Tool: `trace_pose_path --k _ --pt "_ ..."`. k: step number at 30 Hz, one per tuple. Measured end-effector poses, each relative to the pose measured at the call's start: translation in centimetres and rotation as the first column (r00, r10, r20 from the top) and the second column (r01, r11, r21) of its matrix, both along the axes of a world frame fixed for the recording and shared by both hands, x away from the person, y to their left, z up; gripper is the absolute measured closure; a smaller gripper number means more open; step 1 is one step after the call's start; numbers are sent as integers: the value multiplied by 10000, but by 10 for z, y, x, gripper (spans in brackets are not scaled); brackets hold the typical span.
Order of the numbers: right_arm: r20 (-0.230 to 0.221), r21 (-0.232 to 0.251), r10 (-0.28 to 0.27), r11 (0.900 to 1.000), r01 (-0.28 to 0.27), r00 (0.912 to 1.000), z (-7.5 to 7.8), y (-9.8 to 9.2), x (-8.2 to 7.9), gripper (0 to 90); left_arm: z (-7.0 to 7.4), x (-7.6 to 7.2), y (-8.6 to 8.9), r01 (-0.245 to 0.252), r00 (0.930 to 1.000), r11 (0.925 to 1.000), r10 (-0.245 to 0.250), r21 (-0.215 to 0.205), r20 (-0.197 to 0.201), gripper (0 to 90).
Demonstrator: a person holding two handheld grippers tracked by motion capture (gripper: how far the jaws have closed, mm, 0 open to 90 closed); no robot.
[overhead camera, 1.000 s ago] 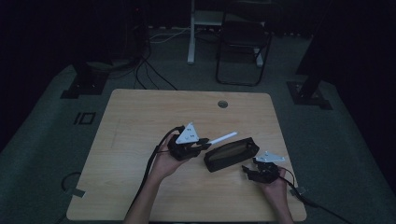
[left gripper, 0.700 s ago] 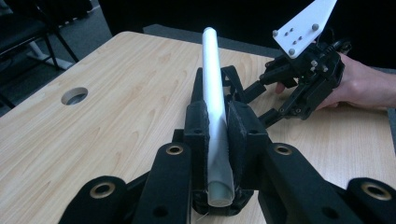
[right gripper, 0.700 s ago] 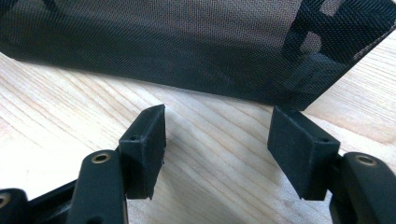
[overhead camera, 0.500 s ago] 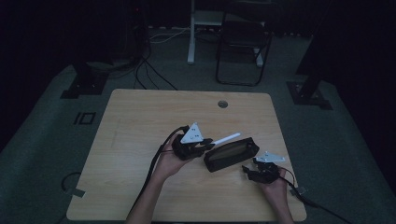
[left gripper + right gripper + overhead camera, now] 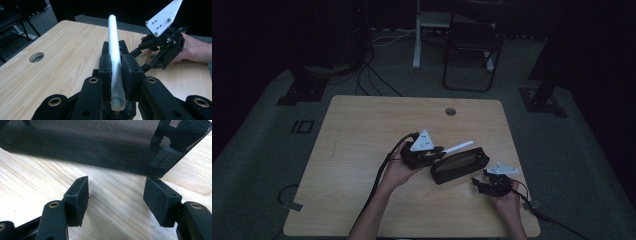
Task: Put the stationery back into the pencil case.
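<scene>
On the table (image 5: 362, 150), toward its near right part, lies a mesh pouch (image 5: 459, 166). The left gripper (image 5: 439, 150) sits just left of the pouch, and a tube (image 5: 459, 146) clamped between its jaws reaches out over the pouch's far edge. The right gripper (image 5: 477, 183) lies on the tabletop just before the pouch's right end (its jaws stand apart with bare wood between them, close to the pouch's side). A cable hole (image 5: 450, 111) sits in the table's far part, behind the pouch. Beyond the table stands a chair (image 5: 472, 45).
</scene>
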State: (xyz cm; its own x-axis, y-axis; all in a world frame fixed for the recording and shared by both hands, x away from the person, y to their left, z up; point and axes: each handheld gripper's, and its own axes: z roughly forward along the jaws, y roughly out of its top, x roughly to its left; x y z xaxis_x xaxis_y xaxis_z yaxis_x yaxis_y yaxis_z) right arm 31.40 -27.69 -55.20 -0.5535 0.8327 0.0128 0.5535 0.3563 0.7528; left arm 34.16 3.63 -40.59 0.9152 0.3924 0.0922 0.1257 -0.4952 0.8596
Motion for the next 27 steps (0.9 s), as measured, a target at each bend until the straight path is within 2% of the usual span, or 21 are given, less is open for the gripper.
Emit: trace_pose_path --k 19,27 --pt "-31 12 48 10000 -48 10000 0 0 0 347 7 7 -8 15 10000 10000 -15 1 72 791" --pt "-96 -68 446 9990 -446 9990 0 1 -2 267 6 11 -9 -27 10000 10000 27 52 6 791"
